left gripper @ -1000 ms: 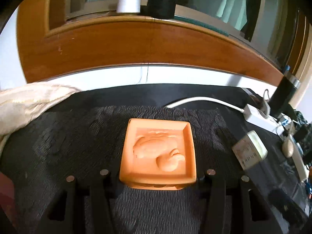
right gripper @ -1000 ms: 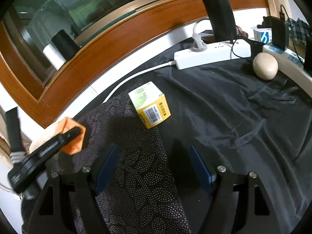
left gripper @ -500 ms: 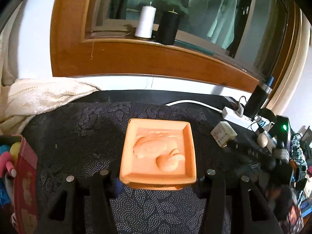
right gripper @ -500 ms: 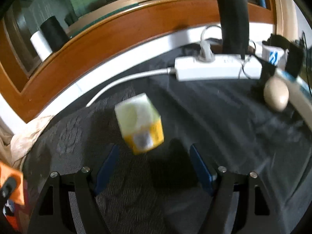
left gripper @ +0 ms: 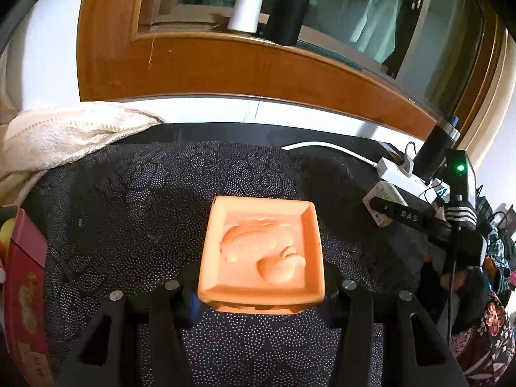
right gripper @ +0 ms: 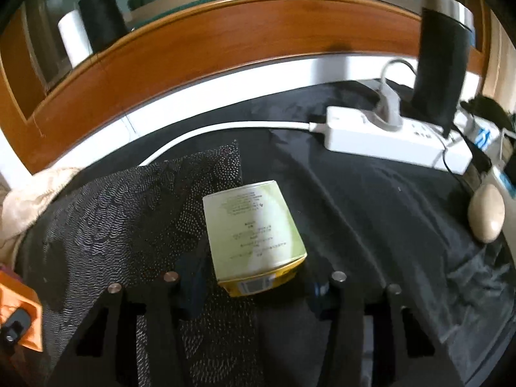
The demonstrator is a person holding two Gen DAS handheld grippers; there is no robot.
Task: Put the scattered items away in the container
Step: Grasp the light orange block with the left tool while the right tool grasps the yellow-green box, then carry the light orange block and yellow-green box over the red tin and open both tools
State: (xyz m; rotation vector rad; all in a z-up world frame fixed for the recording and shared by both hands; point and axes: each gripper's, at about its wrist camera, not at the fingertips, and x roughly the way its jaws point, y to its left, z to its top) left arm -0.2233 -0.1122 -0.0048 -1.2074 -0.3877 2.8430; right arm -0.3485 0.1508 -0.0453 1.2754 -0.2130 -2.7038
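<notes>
My left gripper (left gripper: 261, 293) is shut on an orange square tile (left gripper: 261, 251) with a raised duck on its face, held above the dotted black cloth. At that view's left edge stands the red container (left gripper: 25, 290) with coloured items inside. A yellow-green carton (right gripper: 254, 235) lies on the black cloth between the fingers of my right gripper (right gripper: 254, 285). Its jaws are closing, and a thin dark gap still shows on each side of the carton. The left wrist view shows that carton (left gripper: 383, 193) behind a right finger (left gripper: 403, 214). The tile (right gripper: 16, 300) shows at lower left in the right wrist view.
A white power strip (right gripper: 387, 138) with its cable, a black flask (right gripper: 441, 64) and a beige egg-shaped object (right gripper: 487, 213) sit at the right. A cream cloth (left gripper: 64, 132) lies back left. White (left gripper: 246, 6) and black (left gripper: 290, 16) spools stand on the wooden sill.
The right gripper has come up to the carton and its jaws have narrowed around it. The left gripper has drawn back with the tile, and the red container has come into view.
</notes>
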